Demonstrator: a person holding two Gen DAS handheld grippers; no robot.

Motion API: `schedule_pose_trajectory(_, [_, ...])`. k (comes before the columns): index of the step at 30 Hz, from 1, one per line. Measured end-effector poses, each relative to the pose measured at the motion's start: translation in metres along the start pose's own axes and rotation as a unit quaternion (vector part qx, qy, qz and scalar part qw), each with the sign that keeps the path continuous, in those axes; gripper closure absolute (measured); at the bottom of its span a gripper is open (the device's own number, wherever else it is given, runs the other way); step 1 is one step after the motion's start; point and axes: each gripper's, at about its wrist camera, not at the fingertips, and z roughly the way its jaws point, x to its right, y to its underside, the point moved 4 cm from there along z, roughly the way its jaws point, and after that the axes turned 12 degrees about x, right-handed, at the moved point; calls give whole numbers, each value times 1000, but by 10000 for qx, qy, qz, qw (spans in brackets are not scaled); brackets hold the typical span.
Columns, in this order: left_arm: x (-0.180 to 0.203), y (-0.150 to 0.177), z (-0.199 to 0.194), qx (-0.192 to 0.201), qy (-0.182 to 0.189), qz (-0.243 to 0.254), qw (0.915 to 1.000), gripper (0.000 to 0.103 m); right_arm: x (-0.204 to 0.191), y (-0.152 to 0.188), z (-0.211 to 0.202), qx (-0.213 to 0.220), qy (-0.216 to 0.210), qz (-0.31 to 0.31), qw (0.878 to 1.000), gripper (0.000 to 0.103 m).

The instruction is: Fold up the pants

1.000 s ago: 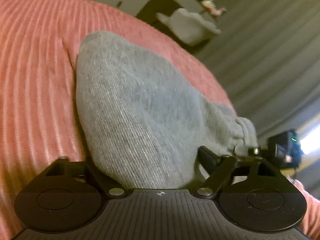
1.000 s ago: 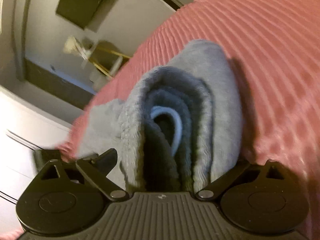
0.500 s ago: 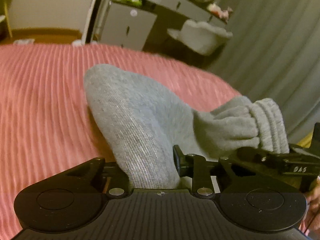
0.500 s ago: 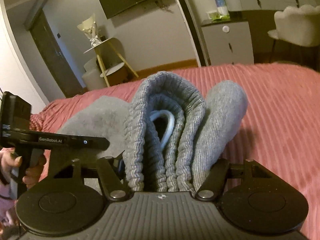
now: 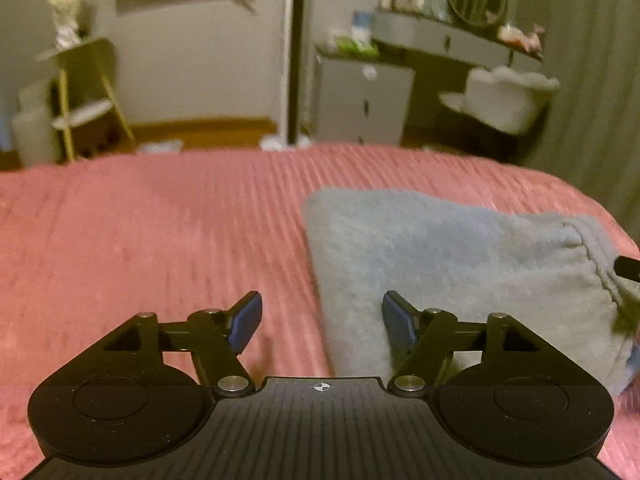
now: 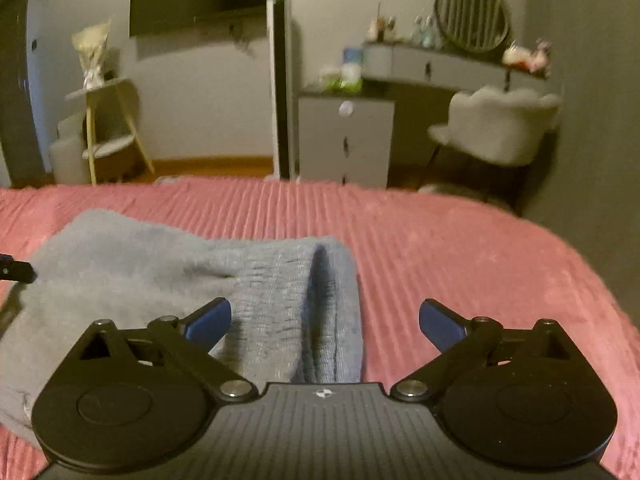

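The grey pants (image 5: 460, 264) lie folded in a compact bundle on the pink ribbed bedspread (image 5: 160, 240). In the left wrist view my left gripper (image 5: 322, 322) is open and empty, with the bundle's left edge between and beyond its blue fingertips. In the right wrist view the pants (image 6: 132, 276) lie left of centre, their ribbed waistband end (image 6: 304, 308) pointing at me. My right gripper (image 6: 324, 324) is open and empty just above that end. The other gripper's tip (image 6: 16, 270) shows at the left edge.
The bedspread (image 6: 460, 264) stretches to the far bed edge. Beyond it stand a white drawer unit (image 6: 346, 140), a dressing table with a round mirror (image 6: 472, 14), a white chair (image 6: 496, 126), and a small yellow-legged shelf (image 6: 108, 128).
Both grippers have let go of the pants and opened. The bundle, held up before, now lies flat on the bed, and both grippers have drawn back level.
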Motion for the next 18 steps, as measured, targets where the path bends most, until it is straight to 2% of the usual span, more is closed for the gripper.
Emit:
schedule_pose_trajectory(1, [4,-1,-9,45,57,-62,10000,24,-2,1,-6,35,-88,32,10000,3])
schedule_pose_trajectory(3, [19,4,-24,55,398,-150,9991,16,-11,10,-10,-74,-169,-48,9998,3])
schedule_pose_trajectory(5, [34,19,-34,-47,569,29,9984,15,-12,29,-7,-466,-45,-322,9984,3])
schedule_pose_trajectory(6, [39,30,-34,-180,527,294,9980,14,-13,38,-2,-705,103,-460,9964,3])
schedule_pose_trajectory(7, [43,43,-30,-358,303,711,9964,14,-11,45,0,-827,116,-418,9956,3])
schedule_pose_trajectory(9, [38,61,-30,-391,-215,1352,9898,14,-2,42,-10,-795,178,-27,9967,3])
schedule_pose_trajectory(11, [24,65,-39,-305,-539,1505,9867,13,1,30,-26,-629,263,242,9974,3])
schedule_pose_trajectory(13, [10,66,-41,-479,-1041,1378,9838,16,-1,27,-46,-520,314,314,9977,3])
schedule_pose_trajectory(15, [-2,71,-46,-897,-1448,1039,9799,18,-9,33,-63,-624,207,261,9975,3])
schedule_pose_trajectory(16, [-5,74,-51,-1081,-1412,766,9811,18,-14,37,-70,-736,148,245,9969,3])
schedule_pose_trajectory(18, [-1,78,-69,-1188,-1084,288,9866,16,-27,50,-89,-912,32,193,9956,3])
